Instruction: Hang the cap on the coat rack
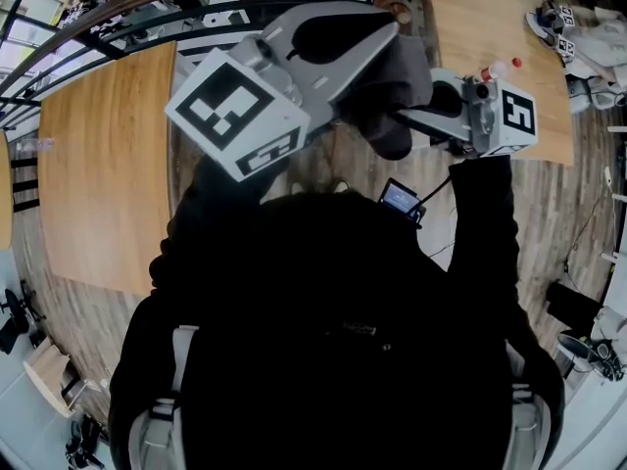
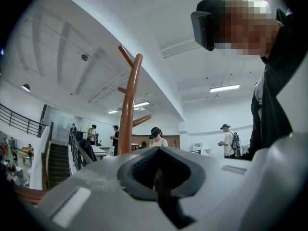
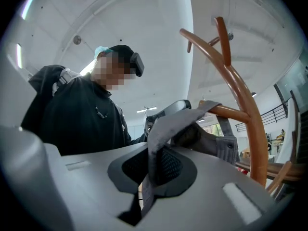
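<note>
My right tool [image 3: 154,166] is clamped narrow on a strip of the grey cap [image 3: 224,143]. The cap's body hangs just ahead of the tool, and its fabric lies over the end of a lower peg on the wooden coat rack [image 3: 248,105]. My left tool [image 2: 159,177] has its jaws drawn together on nothing and looks past the rack's trunk into a bright room where people [image 2: 228,141] stand far off. In the head view, both tools are raised in front of my dark jacket, above a wood floor [image 1: 549,213] and a pale worktop [image 1: 98,164].
</note>
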Tool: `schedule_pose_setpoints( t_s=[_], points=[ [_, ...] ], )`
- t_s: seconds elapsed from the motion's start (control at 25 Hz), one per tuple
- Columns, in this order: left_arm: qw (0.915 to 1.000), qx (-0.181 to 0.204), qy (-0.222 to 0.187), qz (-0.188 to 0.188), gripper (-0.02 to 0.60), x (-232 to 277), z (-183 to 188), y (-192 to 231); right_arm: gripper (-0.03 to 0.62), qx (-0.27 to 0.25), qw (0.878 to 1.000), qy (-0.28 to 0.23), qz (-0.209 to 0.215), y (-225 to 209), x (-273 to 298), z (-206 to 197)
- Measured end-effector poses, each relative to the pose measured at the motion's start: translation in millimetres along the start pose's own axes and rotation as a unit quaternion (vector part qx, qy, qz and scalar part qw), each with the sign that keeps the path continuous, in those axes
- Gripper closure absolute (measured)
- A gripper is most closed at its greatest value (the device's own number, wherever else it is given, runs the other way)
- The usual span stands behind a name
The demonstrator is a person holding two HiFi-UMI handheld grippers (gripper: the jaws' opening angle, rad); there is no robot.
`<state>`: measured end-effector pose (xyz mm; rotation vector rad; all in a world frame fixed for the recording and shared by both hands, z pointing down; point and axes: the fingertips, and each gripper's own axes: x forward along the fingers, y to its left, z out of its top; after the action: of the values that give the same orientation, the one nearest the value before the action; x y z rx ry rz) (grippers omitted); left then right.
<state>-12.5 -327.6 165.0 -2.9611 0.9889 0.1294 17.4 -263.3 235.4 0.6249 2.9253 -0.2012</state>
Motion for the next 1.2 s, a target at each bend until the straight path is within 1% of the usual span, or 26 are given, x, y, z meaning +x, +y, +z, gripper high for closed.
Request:
schedule_pose_setpoints(
  t_s=[0.16,0.24,0.36,0.56,0.76,1.0,1.2],
  points=[
    [0.9999,-0.004,0.004,0.011,0.578,7,-1,8,0.577,0.006,0.999,-0.03,-0.041,-24,-16,7],
    [0.9999,-0.003,0.003,0.011,0.578,2,0,9,0.577,0.007,0.998,-0.033,-0.058,-32,-16,7],
    [1.0,-0.003,0.003,0.009,0.578,-4,-1,11,0.577,0.011,0.996,-0.024,-0.083,-45,-11,-1],
    [1.0,-0.004,0.005,0.006,0.578,1,-4,11,0.577,0.02,0.991,-0.006,-0.134,-69,-17,-11],
    [0.9996,-0.016,0.003,0.022,0.578,-8,-6,26,0.577,0.02,0.983,0.026,-0.18,-88,-17,-22],
    [0.9995,-0.018,0.008,0.027,0.578,-8,-12,23,0.577,0.026,0.976,0.046,-0.213,-99,-22,-34],
    [0.9994,-0.022,0.007,0.025,0.578,-7,-14,15,0.577,0.033,0.965,0.062,-0.252,-105,-30,-39]
  ],
)
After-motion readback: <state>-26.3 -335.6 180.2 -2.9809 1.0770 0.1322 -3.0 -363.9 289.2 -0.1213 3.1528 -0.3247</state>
